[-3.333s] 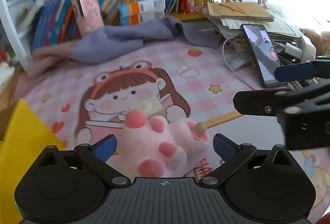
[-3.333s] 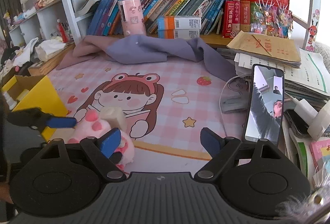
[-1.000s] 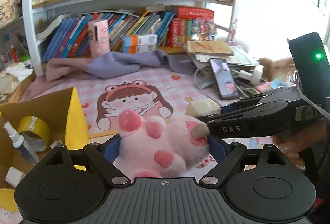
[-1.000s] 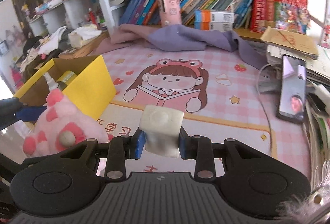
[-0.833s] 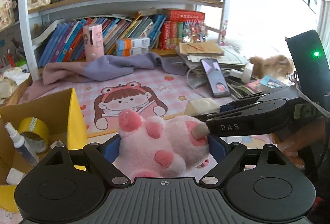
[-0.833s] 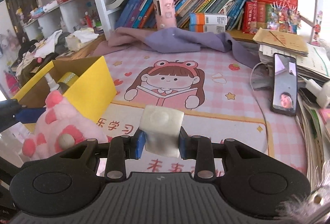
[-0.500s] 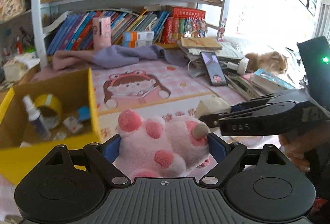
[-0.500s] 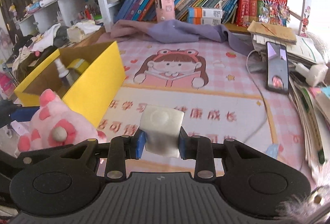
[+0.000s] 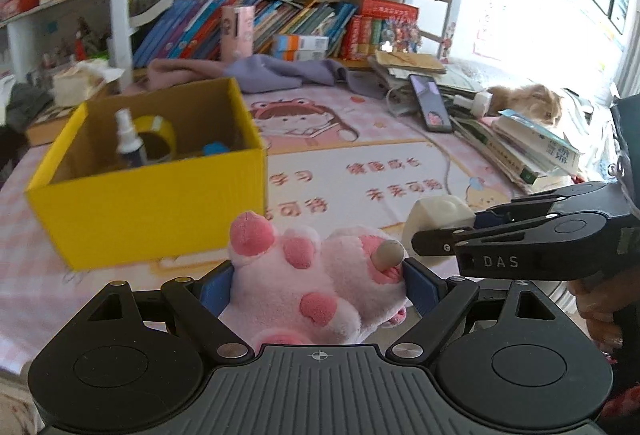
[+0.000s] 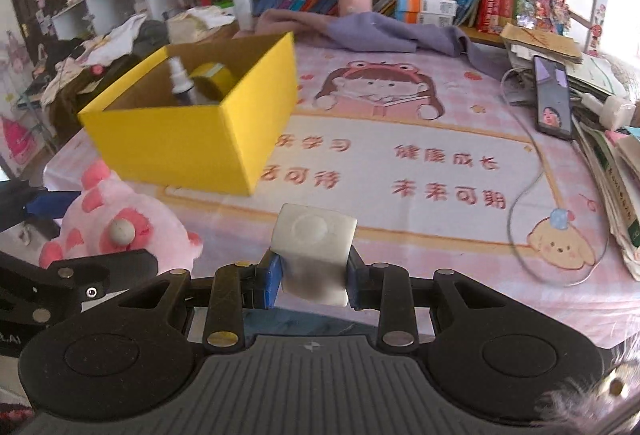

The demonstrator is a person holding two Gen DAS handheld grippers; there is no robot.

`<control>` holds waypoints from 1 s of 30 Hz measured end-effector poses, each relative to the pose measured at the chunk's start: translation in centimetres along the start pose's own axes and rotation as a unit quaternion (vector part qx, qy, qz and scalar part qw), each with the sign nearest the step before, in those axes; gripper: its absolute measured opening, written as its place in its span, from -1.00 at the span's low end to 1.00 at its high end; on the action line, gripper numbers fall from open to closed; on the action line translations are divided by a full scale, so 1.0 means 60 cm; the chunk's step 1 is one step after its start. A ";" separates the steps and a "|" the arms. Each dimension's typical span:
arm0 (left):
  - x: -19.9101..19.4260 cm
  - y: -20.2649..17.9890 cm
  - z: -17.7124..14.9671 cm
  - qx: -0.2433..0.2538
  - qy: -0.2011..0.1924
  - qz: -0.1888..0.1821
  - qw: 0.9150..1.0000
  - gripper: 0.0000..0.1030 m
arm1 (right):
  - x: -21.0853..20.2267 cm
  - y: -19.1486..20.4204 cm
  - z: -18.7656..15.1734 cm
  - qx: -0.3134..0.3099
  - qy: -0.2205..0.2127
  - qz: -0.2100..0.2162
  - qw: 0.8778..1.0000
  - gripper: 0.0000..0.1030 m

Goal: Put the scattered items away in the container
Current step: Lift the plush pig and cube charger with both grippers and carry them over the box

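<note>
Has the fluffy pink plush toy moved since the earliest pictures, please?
Yes. The fluffy pink plush toy lay on the pink cartoon desk mat over the girl print; now it is lifted in the left gripper, before the yellow cardboard box.

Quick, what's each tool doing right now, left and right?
Left tool: closed on the pink plush toy.
Right tool: closed on the white cube block.
</note>
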State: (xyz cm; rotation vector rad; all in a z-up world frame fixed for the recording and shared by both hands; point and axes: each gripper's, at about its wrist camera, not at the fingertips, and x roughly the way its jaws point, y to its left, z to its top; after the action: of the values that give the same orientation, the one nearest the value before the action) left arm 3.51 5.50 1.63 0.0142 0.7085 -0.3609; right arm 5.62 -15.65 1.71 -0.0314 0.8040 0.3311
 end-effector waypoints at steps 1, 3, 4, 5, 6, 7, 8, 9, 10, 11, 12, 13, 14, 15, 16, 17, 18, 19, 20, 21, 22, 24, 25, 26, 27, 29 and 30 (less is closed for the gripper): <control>-0.006 0.005 -0.006 -0.004 0.000 0.003 1.000 0.72 | 0.000 0.009 -0.002 -0.005 0.003 0.004 1.000 -0.42; -0.015 0.013 -0.016 -0.012 0.001 0.009 1.000 0.72 | 0.000 0.026 -0.005 -0.016 0.007 0.010 1.000 -0.42; -0.020 0.018 -0.020 -0.016 0.001 0.014 1.000 0.72 | 0.001 0.035 -0.006 -0.021 0.009 0.014 1.000 -0.42; -0.024 0.023 -0.024 -0.020 0.001 0.019 1.000 0.72 | 0.001 0.044 -0.007 -0.027 0.010 0.018 0.999 -0.43; -0.028 0.029 -0.027 -0.025 0.001 0.024 0.999 0.72 | 0.002 0.052 -0.007 -0.033 0.012 0.021 0.999 -0.43; -0.032 0.034 -0.030 -0.030 0.001 0.029 0.999 0.72 | 0.002 0.059 -0.007 -0.038 0.013 0.024 0.999 -0.43; -0.035 0.039 -0.033 -0.034 0.000 0.033 0.999 0.72 | 0.003 0.066 -0.007 -0.044 0.014 0.028 0.999 -0.43; -0.038 0.043 -0.036 -0.037 0.000 0.037 0.999 0.72 | 0.004 0.073 -0.007 -0.049 0.015 0.031 0.998 -0.43; -0.040 0.046 -0.038 -0.039 0.000 0.040 0.998 0.71 | 0.004 0.079 -0.006 -0.054 0.015 0.034 0.998 -0.43; -0.043 0.049 -0.039 -0.041 0.000 0.043 0.998 0.71 | 0.005 0.085 -0.005 -0.059 0.016 0.037 0.997 -0.43; -0.045 0.052 -0.040 -0.041 0.000 0.046 0.998 0.71 | 0.006 0.089 -0.005 -0.063 0.016 0.040 0.997 -0.43; -0.047 0.054 -0.042 -0.042 0.000 0.049 0.998 0.71 | 0.007 0.093 -0.004 -0.066 0.017 0.043 0.997 -0.43; -0.049 0.055 -0.044 -0.042 -0.001 0.051 0.998 0.71 | 0.008 0.097 -0.003 -0.070 0.018 0.045 0.996 -0.43; -0.051 0.059 -0.045 -0.043 -0.001 0.053 0.998 0.71 | 0.009 0.101 -0.003 -0.072 0.019 0.048 0.996 -0.43; -0.053 0.062 -0.046 -0.046 -0.001 0.055 0.997 0.72 | 0.010 0.105 -0.003 -0.075 0.020 0.050 0.996 -0.43; -0.055 0.065 -0.048 -0.048 -0.001 0.057 0.997 0.71 | 0.011 0.108 -0.003 -0.077 0.021 0.052 0.995 -0.43; -0.057 0.068 -0.050 -0.050 -0.002 0.059 0.997 0.71 | 0.011 0.112 -0.003 -0.079 0.021 0.054 0.995 -0.43; -0.060 0.071 -0.052 -0.052 -0.002 0.061 0.997 0.72 | 0.012 0.115 -0.002 -0.080 0.021 0.056 0.995 -0.43; -0.061 0.074 -0.054 -0.055 -0.001 0.062 0.997 0.72 | 0.012 0.118 -0.002 -0.082 0.021 0.058 0.995 -0.43; -0.062 0.076 -0.055 -0.056 -0.001 0.064 0.996 0.72 | 0.013 0.120 -0.003 -0.083 0.022 0.060 0.994 -0.43; -0.063 0.079 -0.056 -0.058 0.000 0.065 0.996 0.72 | 0.014 0.123 -0.004 -0.084 0.023 0.062 0.994 -0.43; -0.065 0.082 -0.057 -0.061 0.002 0.067 0.996 0.71 | 0.016 0.129 -0.004 -0.086 0.025 0.066 0.994 -0.43; -0.067 0.084 -0.058 -0.062 0.002 0.068 0.996 0.71 | 0.017 0.131 -0.004 -0.087 0.026 0.069 0.994 -0.43; -0.068 0.085 -0.059 -0.063 0.002 0.070 0.996 0.71 | 0.017 0.134 -0.004 -0.088 0.027 0.071 0.993 -0.43; -0.069 0.087 -0.060 -0.064 0.002 0.071 0.995 0.72 | 0.018 0.137 -0.004 -0.090 0.027 0.073 0.993 -0.43; -0.070 0.091 -0.060 -0.066 0.002 0.075 0.995 0.72 | 0.021 0.143 -0.002 -0.095 0.028 0.079 0.992 -0.43; -0.072 0.093 -0.061 -0.068 0.002 0.078 0.995 0.71 | 0.022 0.146 -0.001 -0.097 0.028 0.082 0.991 -0.43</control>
State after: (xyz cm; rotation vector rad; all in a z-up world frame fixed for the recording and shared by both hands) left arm 0.01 12.60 0.99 -0.0580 0.7302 -0.1619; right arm 3.80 -6.97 1.58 -0.1584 0.8299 0.5665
